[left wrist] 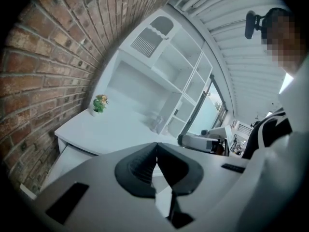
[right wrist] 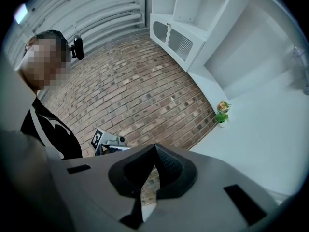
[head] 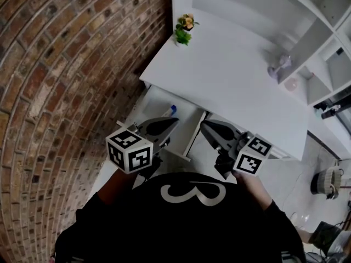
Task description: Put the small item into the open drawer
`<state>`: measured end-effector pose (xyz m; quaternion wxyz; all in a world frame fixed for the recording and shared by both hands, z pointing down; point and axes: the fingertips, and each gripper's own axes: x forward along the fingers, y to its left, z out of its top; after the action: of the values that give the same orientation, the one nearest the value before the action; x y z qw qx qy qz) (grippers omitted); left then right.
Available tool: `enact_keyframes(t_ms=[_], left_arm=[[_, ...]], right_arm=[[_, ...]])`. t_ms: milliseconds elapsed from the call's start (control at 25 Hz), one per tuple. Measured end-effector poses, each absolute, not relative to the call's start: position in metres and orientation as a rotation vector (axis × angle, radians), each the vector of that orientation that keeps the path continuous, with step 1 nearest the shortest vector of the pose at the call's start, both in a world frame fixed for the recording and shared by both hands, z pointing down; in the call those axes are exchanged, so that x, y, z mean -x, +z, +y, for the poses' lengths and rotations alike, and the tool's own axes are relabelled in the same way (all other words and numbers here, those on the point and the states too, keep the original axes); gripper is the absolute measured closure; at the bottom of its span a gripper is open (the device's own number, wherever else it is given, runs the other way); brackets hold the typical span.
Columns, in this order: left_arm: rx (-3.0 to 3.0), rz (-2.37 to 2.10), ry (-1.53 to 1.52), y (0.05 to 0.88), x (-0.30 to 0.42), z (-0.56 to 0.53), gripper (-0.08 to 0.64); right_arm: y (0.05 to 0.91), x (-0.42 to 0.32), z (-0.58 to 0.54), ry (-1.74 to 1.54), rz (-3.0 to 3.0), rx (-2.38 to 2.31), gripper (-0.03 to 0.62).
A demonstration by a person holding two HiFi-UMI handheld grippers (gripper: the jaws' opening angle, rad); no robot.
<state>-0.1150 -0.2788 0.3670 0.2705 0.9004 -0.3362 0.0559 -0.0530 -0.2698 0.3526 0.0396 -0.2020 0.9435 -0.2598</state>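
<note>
White desk (head: 230,75) bore one plant (head: 184,30) at its far left corner; one open drawer (head: 185,113) held one item (head: 170,110); left gripper (head: 173,121) and right gripper (head: 204,124) were both closed, empty.

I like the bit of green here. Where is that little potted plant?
In the head view the potted plant stands at the white desk's far left corner, right beside the brick wall.

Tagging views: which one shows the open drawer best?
The head view: it looks down into the drawer, small item inside. The left gripper view catches only its corner below the desk; the right gripper view shows none.
</note>
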Motion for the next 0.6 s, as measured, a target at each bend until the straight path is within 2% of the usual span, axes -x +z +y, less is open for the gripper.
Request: enact_keyframes(t_ms=[600], left_arm=[[-2.397,-0.887,0.231,0.389,0.107,-0.274,0.555]], right_arm=[[0.372,0.04,-0.267,-0.849,2.887,0.679,0.583]])
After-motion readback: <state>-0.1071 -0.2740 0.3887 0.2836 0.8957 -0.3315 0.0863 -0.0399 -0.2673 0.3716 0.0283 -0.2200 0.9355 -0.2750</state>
